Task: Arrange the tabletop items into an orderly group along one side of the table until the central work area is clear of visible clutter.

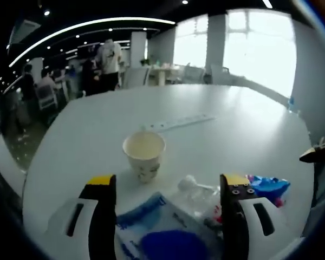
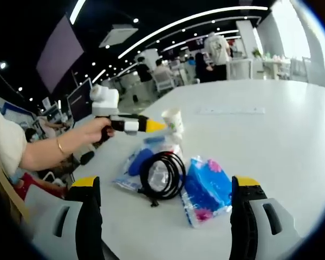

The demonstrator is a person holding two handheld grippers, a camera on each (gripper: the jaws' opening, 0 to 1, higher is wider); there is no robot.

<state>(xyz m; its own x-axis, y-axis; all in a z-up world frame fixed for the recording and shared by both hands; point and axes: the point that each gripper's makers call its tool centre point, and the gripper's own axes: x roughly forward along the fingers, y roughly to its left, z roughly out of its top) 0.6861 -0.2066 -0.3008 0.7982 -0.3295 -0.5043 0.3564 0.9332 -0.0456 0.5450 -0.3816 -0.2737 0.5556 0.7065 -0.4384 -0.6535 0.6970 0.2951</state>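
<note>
Left gripper view: the left gripper [image 1: 168, 203], jaws apart, hovers over the blue packet [image 1: 162, 233]; grouping looks barely begun, paper cup [image 1: 144, 155] next.

on the white table [image 2: 292, 141] a paper cup [image 1: 144, 155] stands upright and open. beside it lies a flat blue-and-clear plastic bag [image 1: 157, 230], a coiled black cable [image 2: 162, 174] resting on it, and a blue tissue pack [image 2: 207, 189] just beside the coil.

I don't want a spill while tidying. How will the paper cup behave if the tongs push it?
The paper cup stands upright, narrower at its base, so a high push may tip it. It looks thin-walled, so probably light and easily crushed. Its contents can't be made out.
</note>
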